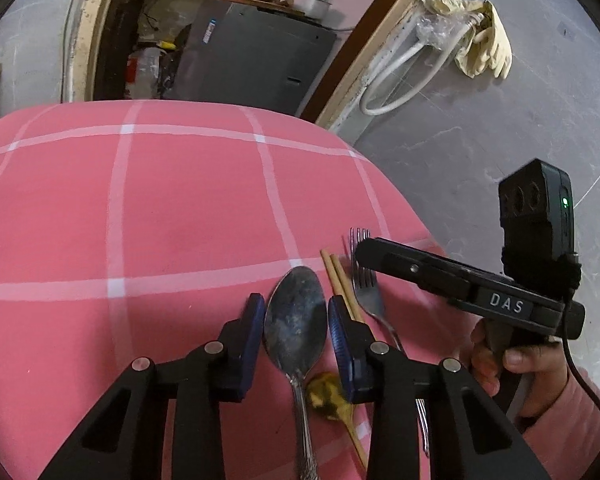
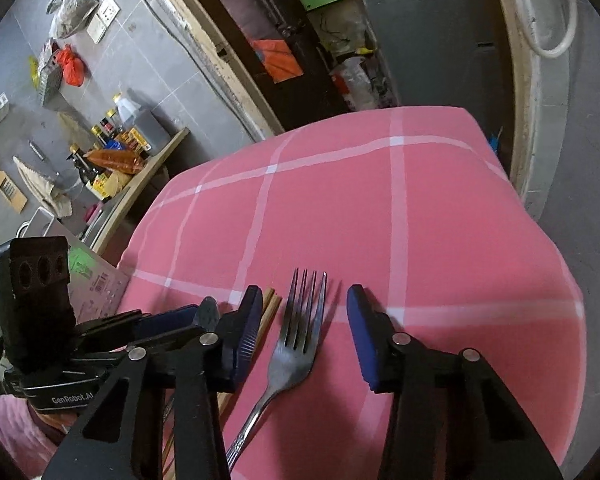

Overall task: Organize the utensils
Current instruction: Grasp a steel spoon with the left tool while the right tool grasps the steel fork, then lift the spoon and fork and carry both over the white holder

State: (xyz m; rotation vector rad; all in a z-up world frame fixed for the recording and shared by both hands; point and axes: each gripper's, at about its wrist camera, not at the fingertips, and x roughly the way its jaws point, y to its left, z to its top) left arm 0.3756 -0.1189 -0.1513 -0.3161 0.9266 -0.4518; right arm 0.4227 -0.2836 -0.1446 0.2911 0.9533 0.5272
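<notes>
We see desk (image 1: 160, 200) under pink checked cloth; grey cabinet (image 1: 256, 56) beyond far edge, gloves (image 1: 488, 44) hanging on right wall. Spoon (image 1: 296, 320), chopsticks (image 1: 342, 280), fork (image 2: 300, 344) lie side by side near desk's near edge, long axes running near-to-far, bowl and tines pointing far. Small yellow object (image 1: 324, 396) beside spoon handle. Left gripper (image 1: 296, 320) spread, flanking spoon bowl. Right gripper (image 2: 300, 316) spread wide around fork tines; chopsticks crowd its left finger.

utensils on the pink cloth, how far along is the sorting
Looks mostly done: spoon, chopsticks and fork lie side by side on the checked cloth. Nothing is gripped: the left hand-held gripper straddles the spoon, the right hand-held gripper the fork, both open. Left: perhaps final straightening.
</notes>
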